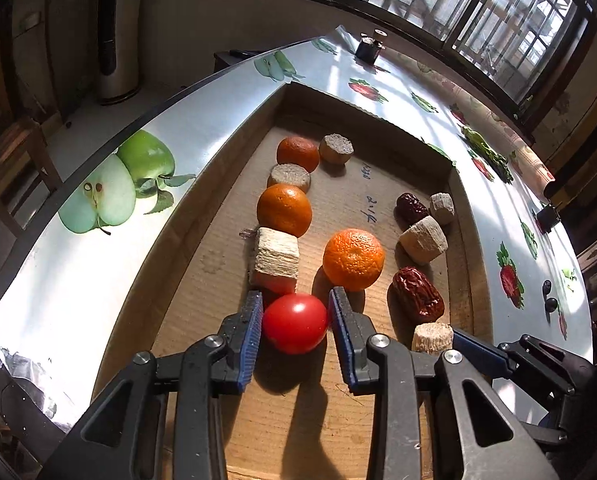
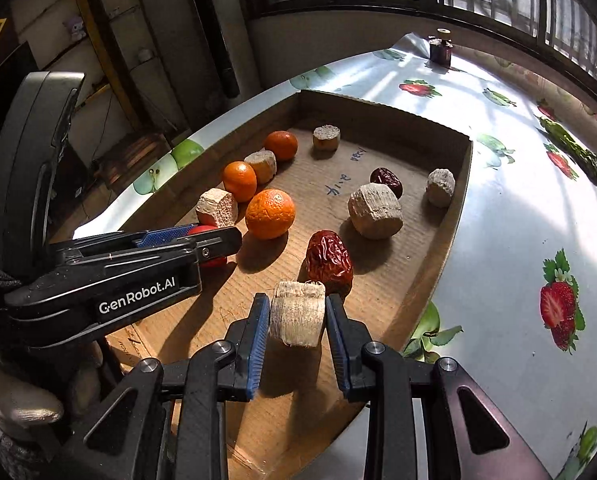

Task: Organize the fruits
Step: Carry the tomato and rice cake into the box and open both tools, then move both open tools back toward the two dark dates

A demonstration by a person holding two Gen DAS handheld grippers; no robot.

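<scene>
Inside the shallow brown cardboard tray (image 1: pixel 202 216), the left gripper (image 1: pixel 296 320) is clamped on a small round red tomato (image 1: pixel 295 323), which sits at the near end of the column of oranges and pale blocks, just short of the square-cut pale fibrous block (image 1: pixel 275 259). The right gripper (image 2: pixel 297 316) pinches a pale fibrous cylinder chunk (image 2: pixel 297 314) by its sides, directly in front of the wrinkled dark-red dried date (image 2: pixel 329 262). Each piece likely only needs setting down beside its neighbour.
</scene>
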